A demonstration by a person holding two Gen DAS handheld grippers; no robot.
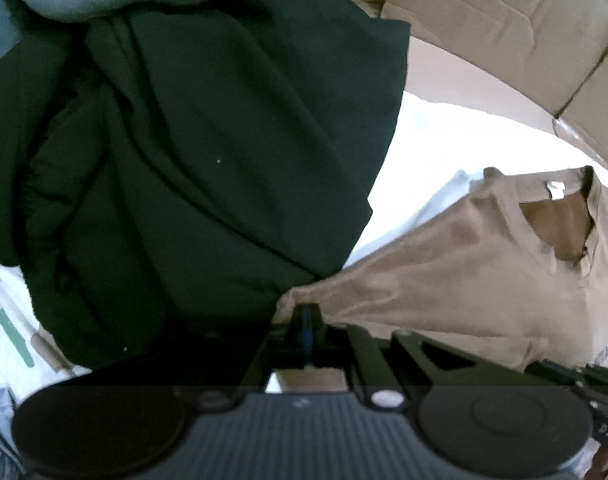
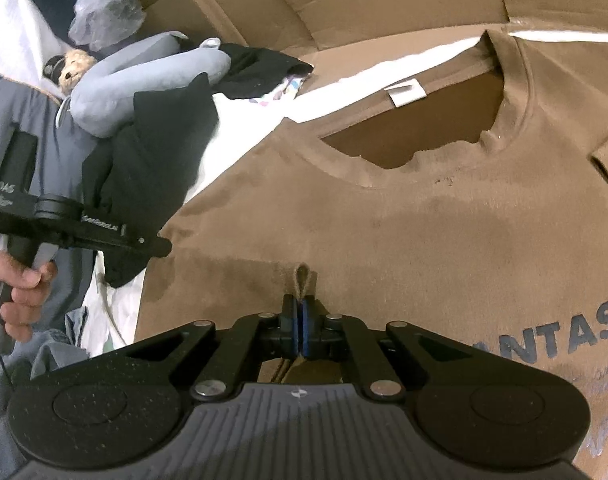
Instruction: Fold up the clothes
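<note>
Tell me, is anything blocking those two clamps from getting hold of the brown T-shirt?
Nothing visible. The left gripper and the right gripper are each already shut on a pinch of the brown T-shirt.

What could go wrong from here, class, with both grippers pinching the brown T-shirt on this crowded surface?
1. The right gripper pinches only a small pucker of the brown T-shirt, so the fabric may slip out when lifted.
2. The left gripper grips the shirt's edge right beside the dark garment; pulling could drag that garment along.
3. The neckline already looks ragged, so a hard tug might tear it further.
</note>
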